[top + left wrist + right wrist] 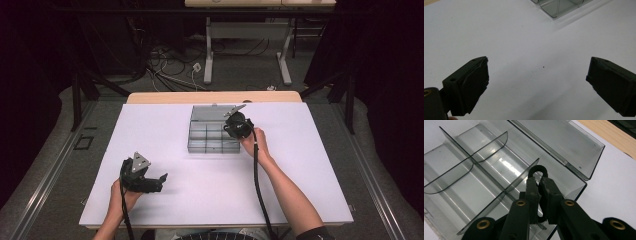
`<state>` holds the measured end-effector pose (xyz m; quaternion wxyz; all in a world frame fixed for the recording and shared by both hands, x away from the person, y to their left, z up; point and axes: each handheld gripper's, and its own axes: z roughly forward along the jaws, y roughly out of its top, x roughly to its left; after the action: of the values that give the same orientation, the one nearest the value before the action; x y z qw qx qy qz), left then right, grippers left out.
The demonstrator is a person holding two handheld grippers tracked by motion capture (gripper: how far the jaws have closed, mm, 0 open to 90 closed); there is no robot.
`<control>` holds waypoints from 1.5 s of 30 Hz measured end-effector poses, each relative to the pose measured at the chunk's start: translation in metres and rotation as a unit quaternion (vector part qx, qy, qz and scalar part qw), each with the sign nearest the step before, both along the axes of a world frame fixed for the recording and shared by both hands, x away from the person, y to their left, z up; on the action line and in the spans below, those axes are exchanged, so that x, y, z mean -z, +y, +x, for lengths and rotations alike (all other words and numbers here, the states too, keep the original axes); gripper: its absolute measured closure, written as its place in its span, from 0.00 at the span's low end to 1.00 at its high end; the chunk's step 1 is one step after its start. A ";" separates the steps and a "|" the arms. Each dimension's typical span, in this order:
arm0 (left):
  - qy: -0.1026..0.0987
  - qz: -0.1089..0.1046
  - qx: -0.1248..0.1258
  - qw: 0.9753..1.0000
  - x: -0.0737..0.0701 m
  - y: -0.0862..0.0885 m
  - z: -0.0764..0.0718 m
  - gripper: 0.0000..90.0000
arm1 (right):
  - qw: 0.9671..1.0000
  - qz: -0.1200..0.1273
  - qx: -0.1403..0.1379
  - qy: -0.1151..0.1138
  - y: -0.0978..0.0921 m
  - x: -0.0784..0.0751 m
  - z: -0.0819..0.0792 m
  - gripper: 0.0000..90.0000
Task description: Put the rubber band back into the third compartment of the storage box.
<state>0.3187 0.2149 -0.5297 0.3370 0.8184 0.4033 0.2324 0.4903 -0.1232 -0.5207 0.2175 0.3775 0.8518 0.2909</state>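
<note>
A clear grey plastic organizer box (212, 135) with several divided compartments stands open at the middle back of the white table, its lid (210, 113) laid back. My right gripper (235, 125) hovers over the box's right end. In the right gripper view it (539, 181) is shut on a small black ring-shaped loop (538, 169), held above a right-hand compartment of the box (486, 177). My left gripper (157, 180) rests low near the table's front left, open, with nothing between its fingers (471, 85); a corner of the box (559, 7) shows far ahead of it.
The white table surface (200, 190) spreads around the box. A wooden table edge (215, 96) runs behind it. Beyond lie floor cables and the legs of another desk (245, 55). The person's forearms come in from the bottom edge.
</note>
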 end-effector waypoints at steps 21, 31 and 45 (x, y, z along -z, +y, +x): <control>0.000 -0.002 0.001 1.000 0.000 0.000 0.000 0.04 | 1.000 0.013 -0.001 -0.005 -0.003 -0.002 0.004 0.47; 0.000 0.000 -0.001 1.000 0.000 0.000 0.000 0.04 | 0.997 0.066 -0.013 0.040 -0.017 -0.009 0.001 0.20; 0.000 -0.003 -0.002 1.000 0.001 -0.002 0.000 0.04 | 0.992 0.107 -0.038 0.047 -0.054 -0.019 -0.025 0.09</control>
<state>0.3190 0.2127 -0.5309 0.3390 0.8165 0.4057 0.2319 0.4654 -0.1772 -0.5017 0.1244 0.3788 0.8388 0.3708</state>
